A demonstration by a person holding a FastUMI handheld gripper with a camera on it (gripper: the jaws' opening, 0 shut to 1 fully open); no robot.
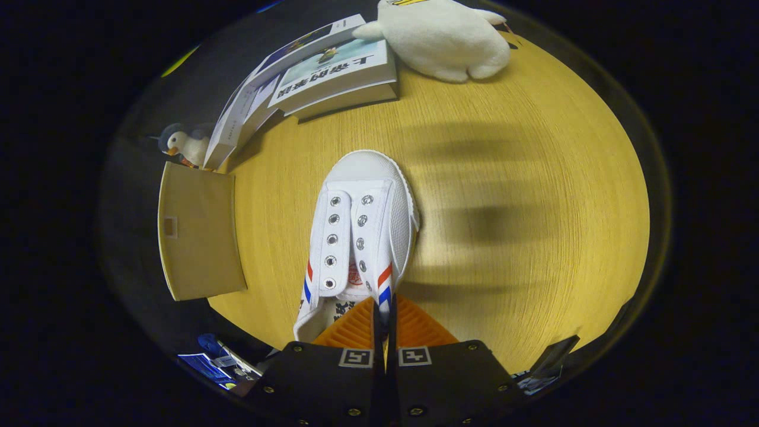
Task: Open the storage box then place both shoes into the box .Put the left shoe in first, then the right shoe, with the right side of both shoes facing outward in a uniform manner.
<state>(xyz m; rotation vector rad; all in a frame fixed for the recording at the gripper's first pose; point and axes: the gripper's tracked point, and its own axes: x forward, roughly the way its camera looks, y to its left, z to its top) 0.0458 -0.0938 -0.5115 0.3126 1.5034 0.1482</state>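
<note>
The fingers (pixel 384 314) pinch the side wall of a white canvas shoe (pixel 359 237) with red and blue stripes and empty eyelets, toe pointing away over the wooden worktop (pixel 522 178).

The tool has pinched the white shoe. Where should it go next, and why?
Probably lift the white shoe a little and carry it toward the open storage box beside it. The tool has both fingers closed on the shoe's heel-side collar, the toe points away across the wooden table, and the box's lid looks swung open.
</note>
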